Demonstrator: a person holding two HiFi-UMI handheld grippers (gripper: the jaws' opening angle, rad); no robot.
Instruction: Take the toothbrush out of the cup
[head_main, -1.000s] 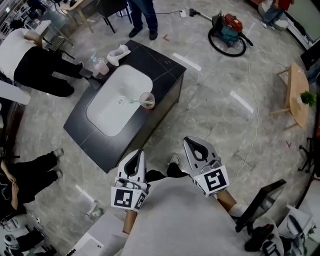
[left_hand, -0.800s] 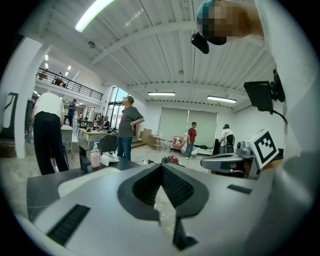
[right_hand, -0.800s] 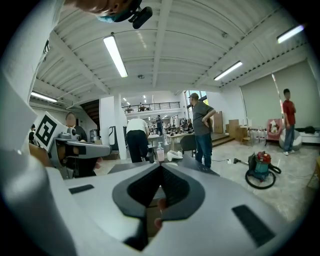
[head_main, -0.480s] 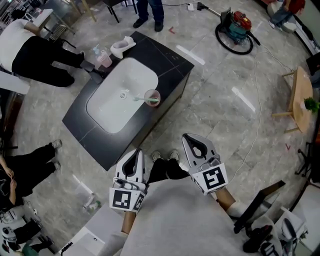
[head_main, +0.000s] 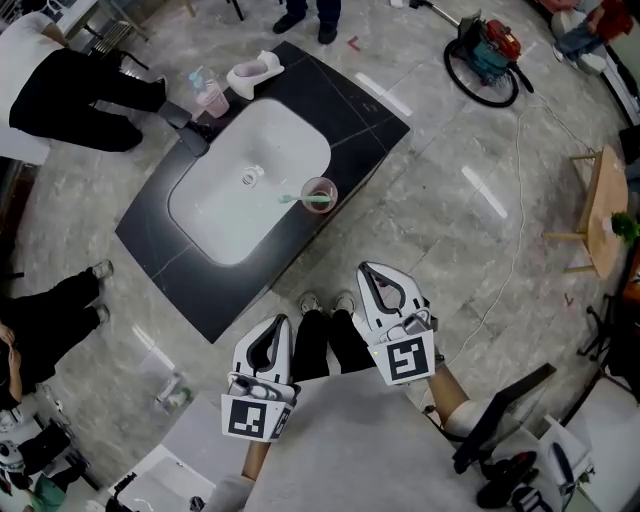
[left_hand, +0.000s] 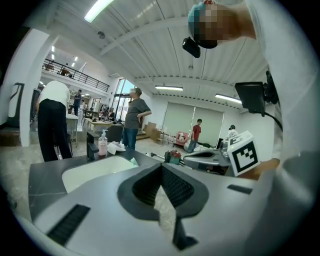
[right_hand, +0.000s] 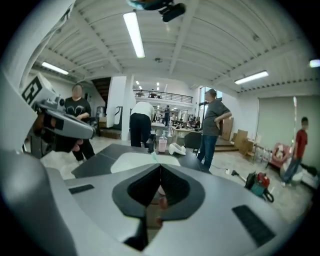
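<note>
A pink cup (head_main: 319, 193) stands on the black counter (head_main: 360, 110) at the near right rim of the white sink (head_main: 250, 180). A green toothbrush (head_main: 296, 199) leans out of it over the basin. Both grippers hang well short of the counter, over the floor. My left gripper (head_main: 276, 323) has its jaws shut with nothing between them, and my right gripper (head_main: 369, 271) is shut and empty too. In the left gripper view the toothbrush head (left_hand: 134, 161) shows just left of the jaw tips (left_hand: 161, 166). In the right gripper view it pokes up above the jaw tips (right_hand: 160, 166).
A pink pump bottle (head_main: 210, 97), a white object (head_main: 252, 73) and a black faucet (head_main: 187, 136) stand at the counter's far end. People stand at the far side and left. A vacuum cleaner (head_main: 487, 58) and a small wooden table (head_main: 597, 205) are off right.
The counter and cup have drawn nearer and lower in the head view. Both grippers have advanced toward it, the right one farther, rolling as it went. Both stay shut.
</note>
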